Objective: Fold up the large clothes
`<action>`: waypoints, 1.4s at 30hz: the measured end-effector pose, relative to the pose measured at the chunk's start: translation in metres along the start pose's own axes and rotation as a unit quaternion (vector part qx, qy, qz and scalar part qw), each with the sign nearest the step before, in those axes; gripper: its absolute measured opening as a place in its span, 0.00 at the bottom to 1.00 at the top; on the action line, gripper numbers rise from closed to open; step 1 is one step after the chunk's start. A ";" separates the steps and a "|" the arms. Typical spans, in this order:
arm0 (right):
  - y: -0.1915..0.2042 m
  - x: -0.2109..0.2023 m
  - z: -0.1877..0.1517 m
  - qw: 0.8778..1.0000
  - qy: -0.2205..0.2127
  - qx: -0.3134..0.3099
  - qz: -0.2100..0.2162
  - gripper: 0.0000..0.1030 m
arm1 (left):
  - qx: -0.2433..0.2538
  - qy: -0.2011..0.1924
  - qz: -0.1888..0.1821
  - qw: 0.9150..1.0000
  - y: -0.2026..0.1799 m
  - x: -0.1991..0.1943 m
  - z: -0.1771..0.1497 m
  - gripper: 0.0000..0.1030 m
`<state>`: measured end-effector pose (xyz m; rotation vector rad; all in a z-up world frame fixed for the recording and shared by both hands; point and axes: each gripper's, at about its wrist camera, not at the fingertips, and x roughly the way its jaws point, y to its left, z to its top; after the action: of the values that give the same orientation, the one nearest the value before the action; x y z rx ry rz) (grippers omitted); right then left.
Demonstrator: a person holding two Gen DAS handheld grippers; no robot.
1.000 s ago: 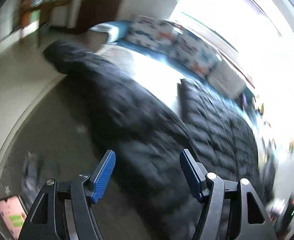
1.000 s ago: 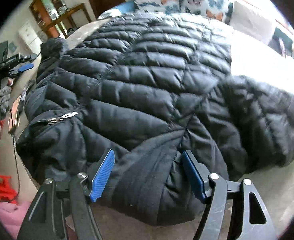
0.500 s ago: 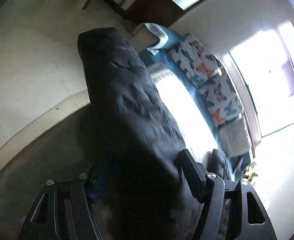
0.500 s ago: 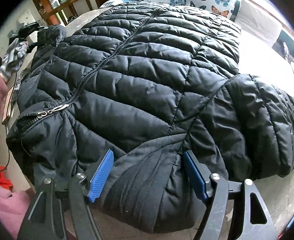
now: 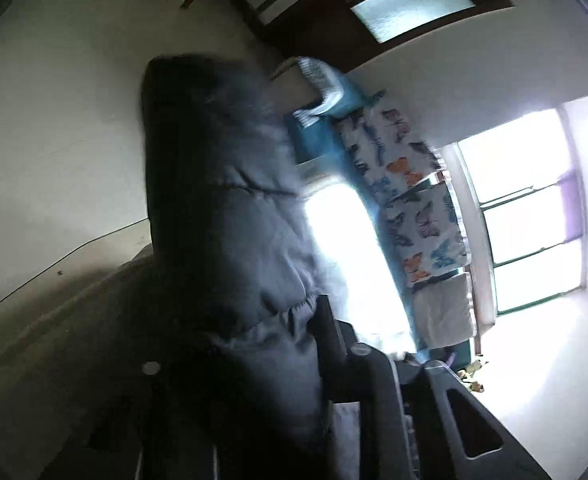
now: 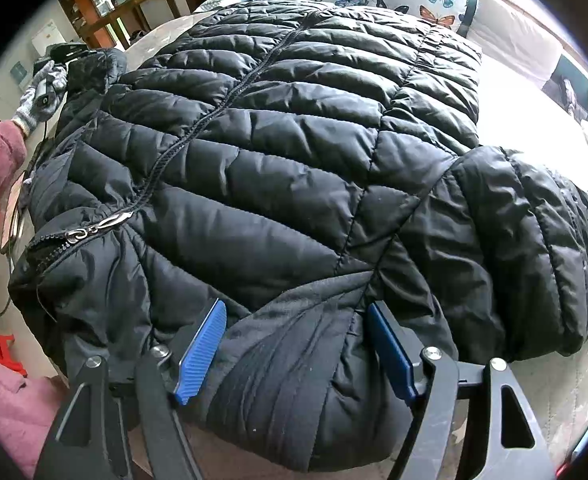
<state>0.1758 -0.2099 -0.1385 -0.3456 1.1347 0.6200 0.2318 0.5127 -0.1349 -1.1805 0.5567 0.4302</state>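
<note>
- Left gripper (image 5: 254, 360) has swung in from open air to the black quilted puffer jacket's (image 6: 278, 152) left sleeve (image 5: 222, 216); jaws now closing on the cuff end, padded fabric bunched between them.
- Reading: sleeve pinched, so the fold inward can start.
- Right gripper (image 6: 294, 352) has hardly moved: blue pads spread wide, straddling the collar and shoulder fabric, not pinching.
- Jacket lies zipped, front up, on the pale table (image 6: 566, 408); the other sleeve (image 6: 534, 248) trails off to the right.
</note>
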 end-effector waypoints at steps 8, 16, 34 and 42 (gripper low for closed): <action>0.001 -0.011 -0.002 1.000 -0.030 0.003 0.003 0.78 | 0.162 -0.033 -0.067 0.984 -0.126 -0.083 -0.047 0.17; -0.001 -0.040 -0.012 0.996 -0.082 0.011 0.017 0.78 | 0.357 -0.010 -0.122 0.926 -0.238 -0.128 -0.196 0.17; -0.041 -0.069 -0.068 0.988 -0.120 0.087 0.029 0.78 | 0.569 0.213 -0.049 0.793 -0.226 -0.035 -0.541 0.20; -0.053 -0.085 -0.065 0.983 -0.138 0.114 0.051 0.78 | 0.631 0.202 -0.018 0.749 -0.209 -0.017 -0.598 0.30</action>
<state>0.1368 -0.3110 -0.0891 -0.0035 0.9477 0.6011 0.2332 -0.1208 -0.1336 0.0739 0.9699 -0.2866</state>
